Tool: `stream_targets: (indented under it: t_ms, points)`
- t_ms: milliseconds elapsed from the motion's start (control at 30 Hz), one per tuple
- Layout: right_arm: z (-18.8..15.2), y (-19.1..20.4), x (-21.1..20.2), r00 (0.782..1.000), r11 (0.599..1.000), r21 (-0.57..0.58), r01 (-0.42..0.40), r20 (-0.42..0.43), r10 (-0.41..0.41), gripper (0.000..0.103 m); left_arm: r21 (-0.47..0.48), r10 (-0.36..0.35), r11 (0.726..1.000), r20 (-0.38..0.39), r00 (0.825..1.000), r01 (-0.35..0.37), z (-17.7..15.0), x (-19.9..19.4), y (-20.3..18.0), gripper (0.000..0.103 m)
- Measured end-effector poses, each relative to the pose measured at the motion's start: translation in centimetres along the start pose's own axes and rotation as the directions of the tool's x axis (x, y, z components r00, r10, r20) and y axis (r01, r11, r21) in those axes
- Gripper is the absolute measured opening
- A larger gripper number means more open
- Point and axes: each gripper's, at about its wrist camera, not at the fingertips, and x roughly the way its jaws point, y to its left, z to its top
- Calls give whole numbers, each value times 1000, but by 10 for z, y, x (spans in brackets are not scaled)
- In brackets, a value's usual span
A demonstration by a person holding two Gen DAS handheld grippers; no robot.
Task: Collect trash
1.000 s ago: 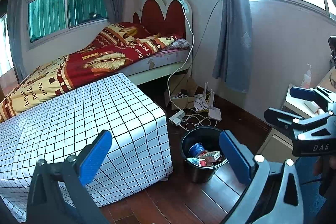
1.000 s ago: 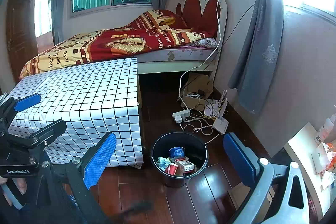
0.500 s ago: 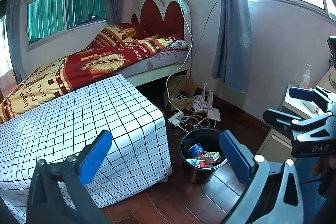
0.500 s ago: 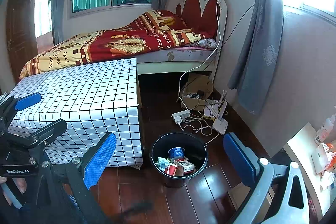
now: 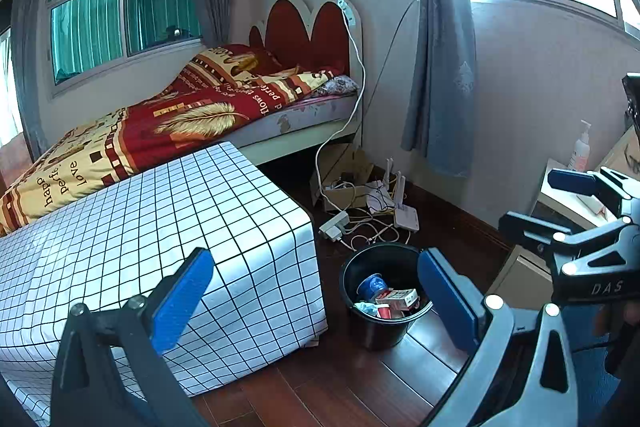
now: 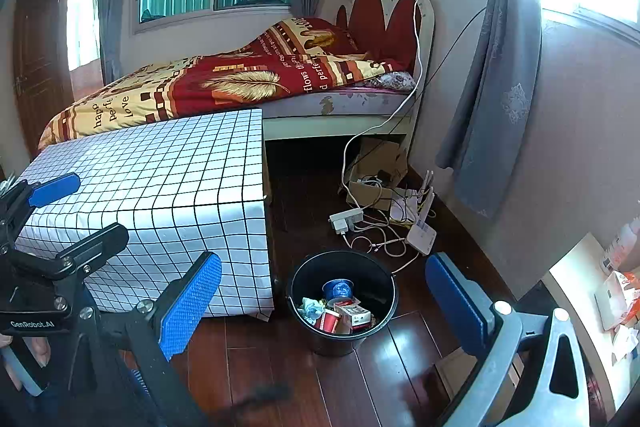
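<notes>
Two views give us different edges of the room: only the left wrist camera shows a white pump bottle (image 5: 581, 145) on a pale side table (image 5: 560, 193) at the right, while only the right wrist camera shows a dark wooden door (image 6: 38, 67) at far left and a person's fingers (image 6: 38, 349) under the other tool's handle. Our left gripper (image 5: 310, 301) has its blue pads wide apart and holds nothing; our right gripper (image 6: 322, 305) is likewise spread wide and empty. Both hang above the dark wood floor (image 6: 256, 367). Between the pads stands a black bucket (image 6: 298, 281), just beside the table with the checked cloth (image 6: 160, 179), holding the trash (image 6: 340, 311): a blue cup, a red can, a small carton and crumpled paper.
</notes>
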Motion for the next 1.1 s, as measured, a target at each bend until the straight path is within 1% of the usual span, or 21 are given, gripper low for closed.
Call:
stream_targets:
  t_ms: [733, 933, 1033, 1100]
  points:
    - [-4, 0, 2, 1000, 1000, 0, -4, -4, 4, 103, 3, -7, 1000, -7, 1000, 7, -5, 1, -1, 103]
    - [-6, 0, 4, 1000, 1000, 2, -1, -6, 1, 103, 18, -16, 1000, -15, 1000, 17, -7, 3, -4, 103]
    - [-8, 0, 4, 1000, 1000, 3, -3, -8, 3, 103, 56, -28, 998, -13, 1000, 29, -8, 4, -7, 103]
    - [-8, 0, 4, 1000, 1000, 4, -4, -9, 4, 103, 63, -18, 998, -7, 1000, 18, -8, 4, -7, 103]
